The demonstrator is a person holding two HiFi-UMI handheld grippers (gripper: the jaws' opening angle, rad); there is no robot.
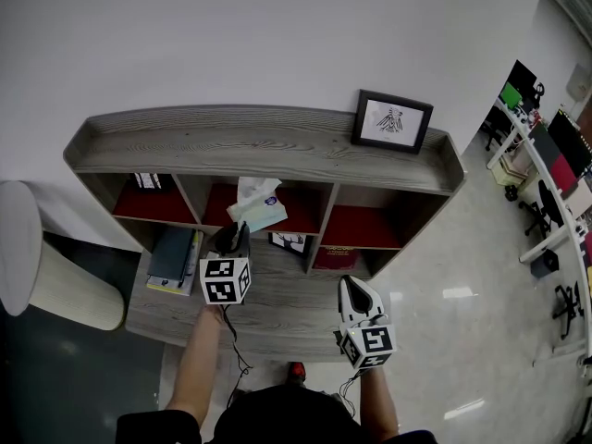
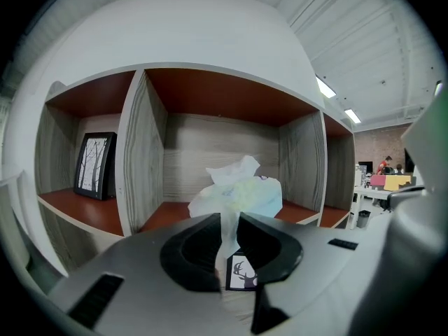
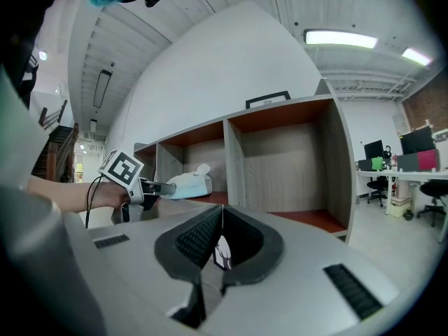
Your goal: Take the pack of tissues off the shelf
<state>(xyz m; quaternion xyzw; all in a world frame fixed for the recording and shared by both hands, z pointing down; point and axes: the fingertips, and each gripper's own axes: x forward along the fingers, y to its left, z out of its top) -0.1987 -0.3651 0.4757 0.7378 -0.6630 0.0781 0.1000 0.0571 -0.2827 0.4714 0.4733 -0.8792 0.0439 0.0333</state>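
The pack of tissues (image 1: pixel 257 206) is pale blue-green with a white tissue sticking up. It sits at the mouth of the middle upper compartment of the grey wooden shelf (image 1: pixel 268 146). My left gripper (image 1: pixel 233 239) reaches up to it from below and is shut on the pack's near end. In the left gripper view the pack (image 2: pixel 241 191) narrows to a thin strip pinched between the jaws of the left gripper (image 2: pixel 229 240). The right gripper view shows the pack (image 3: pixel 189 183) held at the shelf front. My right gripper (image 1: pixel 356 294) hangs lower right, jaws together and empty (image 3: pixel 218 233).
A framed drawing (image 1: pixel 392 121) stands on the shelf top at the right. Books (image 1: pixel 174 257) lie on the lower ledge at the left, and a small deer card (image 1: pixel 289 241) stands there too. A white round bin (image 1: pixel 37 257) is left of the shelf. Office desks and chairs (image 1: pixel 546 174) stand far right.
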